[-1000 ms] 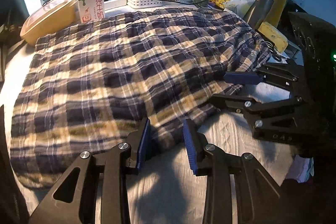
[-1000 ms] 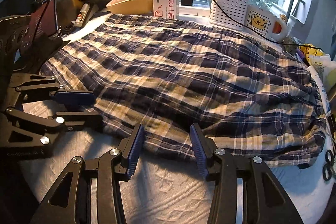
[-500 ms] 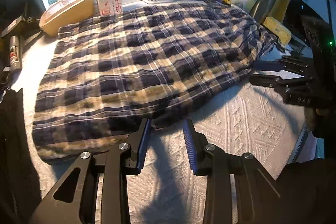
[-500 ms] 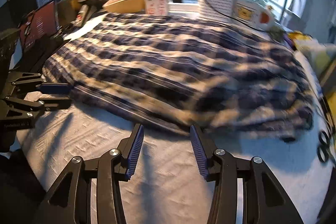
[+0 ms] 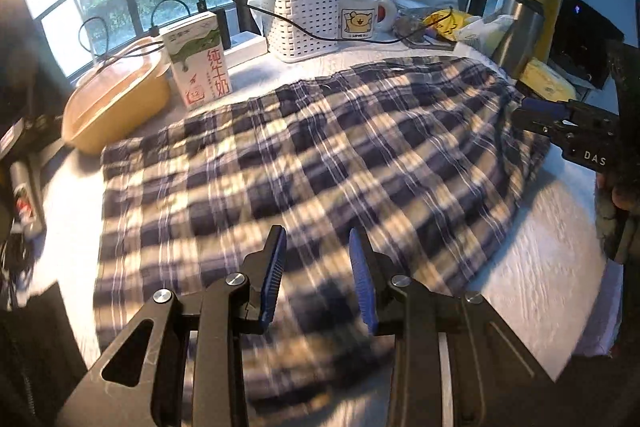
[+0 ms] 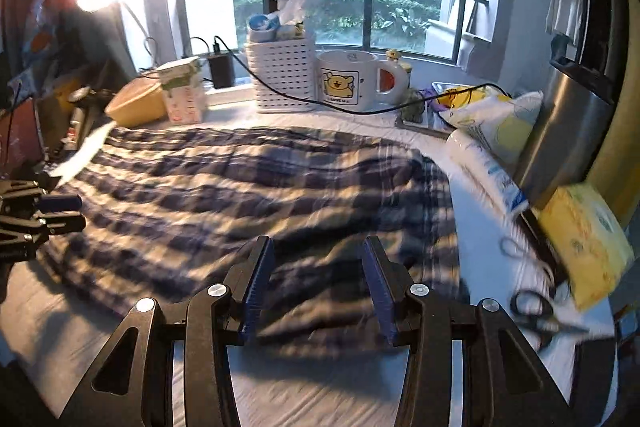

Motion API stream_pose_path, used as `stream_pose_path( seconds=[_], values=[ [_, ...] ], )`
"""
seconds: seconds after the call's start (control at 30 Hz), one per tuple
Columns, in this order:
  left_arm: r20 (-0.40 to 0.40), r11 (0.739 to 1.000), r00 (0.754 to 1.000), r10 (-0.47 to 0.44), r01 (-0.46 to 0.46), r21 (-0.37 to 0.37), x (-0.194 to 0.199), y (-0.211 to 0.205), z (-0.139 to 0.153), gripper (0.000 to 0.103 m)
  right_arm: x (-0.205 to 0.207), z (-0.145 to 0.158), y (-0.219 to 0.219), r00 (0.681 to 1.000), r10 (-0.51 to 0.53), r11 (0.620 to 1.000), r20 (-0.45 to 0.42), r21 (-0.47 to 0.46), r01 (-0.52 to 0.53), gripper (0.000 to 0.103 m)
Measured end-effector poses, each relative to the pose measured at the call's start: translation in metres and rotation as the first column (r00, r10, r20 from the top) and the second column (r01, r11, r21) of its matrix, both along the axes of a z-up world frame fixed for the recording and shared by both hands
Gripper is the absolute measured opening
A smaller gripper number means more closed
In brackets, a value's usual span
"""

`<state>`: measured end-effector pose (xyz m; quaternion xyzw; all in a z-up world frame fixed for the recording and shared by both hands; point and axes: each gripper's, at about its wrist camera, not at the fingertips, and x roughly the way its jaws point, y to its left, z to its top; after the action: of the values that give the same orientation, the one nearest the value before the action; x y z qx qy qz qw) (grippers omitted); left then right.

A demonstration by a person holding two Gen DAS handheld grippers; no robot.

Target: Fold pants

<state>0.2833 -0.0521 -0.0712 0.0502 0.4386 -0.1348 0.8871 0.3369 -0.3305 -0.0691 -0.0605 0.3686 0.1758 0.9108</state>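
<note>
Blue-padded jaws of the left gripper (image 5: 318, 275) stand apart with nothing between them, hovering above the near edge of the plaid pants (image 5: 320, 163); the right gripper (image 6: 318, 287) is likewise parted and empty over the same garment. The pants lie spread flat across a white textured tabletop (image 5: 552, 267). Behind them along the window stand a milk carton (image 5: 198, 61), a white basket (image 5: 304, 21) and a bear mug (image 6: 352, 79); scissors (image 6: 536, 311) lie at right.

Pants (image 5: 320, 163) spread across table (image 5: 552, 267) — carton (image 5: 198, 61), basket (image 5: 304, 23), mug (image 5: 358, 17) behind, scissors (image 6: 536, 311) right
</note>
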Motion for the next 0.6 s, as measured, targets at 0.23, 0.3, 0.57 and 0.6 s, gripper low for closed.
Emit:
stream_pose_path(
  seconds=[0.23,0.3,0.57,0.6],
  values=[
    [-0.065,0.999,0.997,0.039,-0.037,0.034,0.033,-0.008,-0.021,0.032,0.033,-0.034,-0.007,0.992,-0.061,0.995,-0.108,-0.091,0.051,0.048],
    [-0.1,0.997,0.993,0.055,-0.05,0.052,0.038,-0.004,-0.032,0.032,0.03,-0.039,-0.011,0.993,-0.049,0.995,-0.11,-0.09,0.039,0.048],
    [-0.103,0.995,0.99,0.093,-0.089,0.039,0.032,0.016,-0.032,0.033,0.011,-0.034,-0.025,0.994,-0.027,0.997,-0.104,-0.079,0.018,0.048],
    [-0.096,0.994,0.99,0.105,-0.102,0.039,0.029,0.02,-0.029,0.033,0.006,-0.03,-0.028,0.995,-0.027,0.998,-0.1,-0.06,0.022,0.048]
  ],
)
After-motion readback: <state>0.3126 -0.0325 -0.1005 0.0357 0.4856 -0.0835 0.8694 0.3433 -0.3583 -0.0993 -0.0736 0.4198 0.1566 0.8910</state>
